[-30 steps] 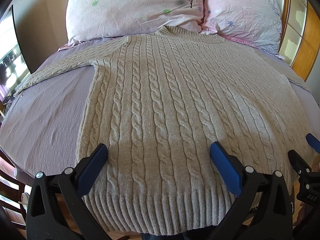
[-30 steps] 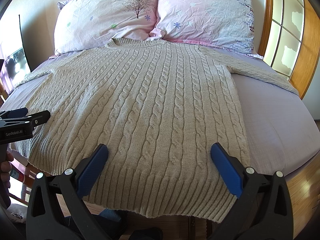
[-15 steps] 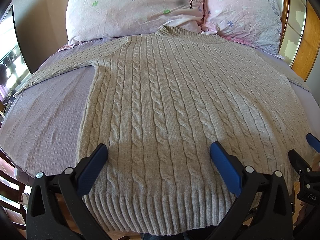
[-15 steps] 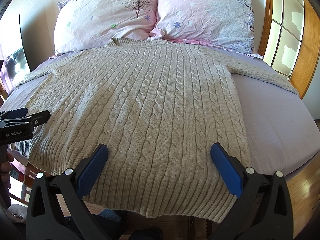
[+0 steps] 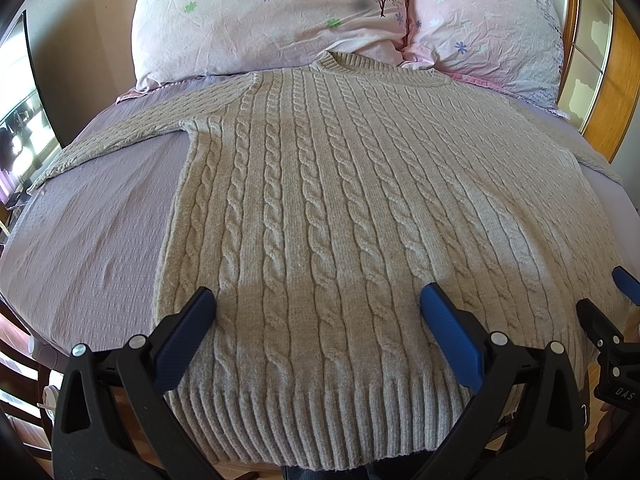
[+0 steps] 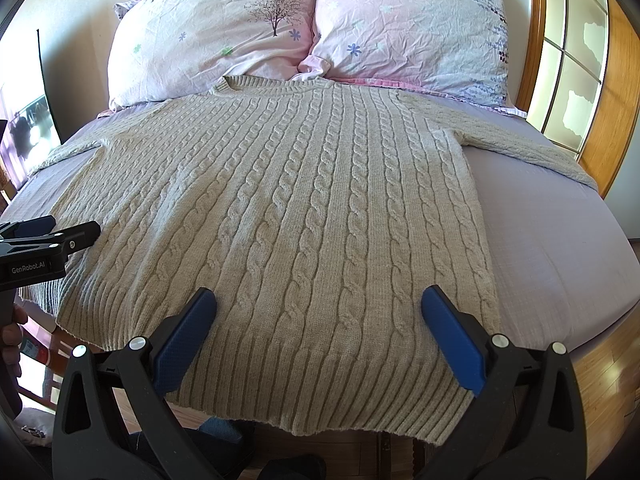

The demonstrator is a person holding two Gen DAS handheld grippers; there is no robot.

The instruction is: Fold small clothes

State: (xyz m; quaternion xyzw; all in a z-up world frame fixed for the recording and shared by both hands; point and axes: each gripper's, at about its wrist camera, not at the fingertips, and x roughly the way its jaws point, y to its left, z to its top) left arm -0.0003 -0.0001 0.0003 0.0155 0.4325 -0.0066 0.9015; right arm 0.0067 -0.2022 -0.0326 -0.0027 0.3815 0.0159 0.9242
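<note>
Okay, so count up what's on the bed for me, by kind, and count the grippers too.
Sweaters: 1, the beige cable-knit sweater, spread flat.
Pillows: 2, the left pillow and the right pillow, both pink and flowered.
Grippers: 2, the left gripper and the right gripper, fingers open over the hem.
Total: 5.
</note>
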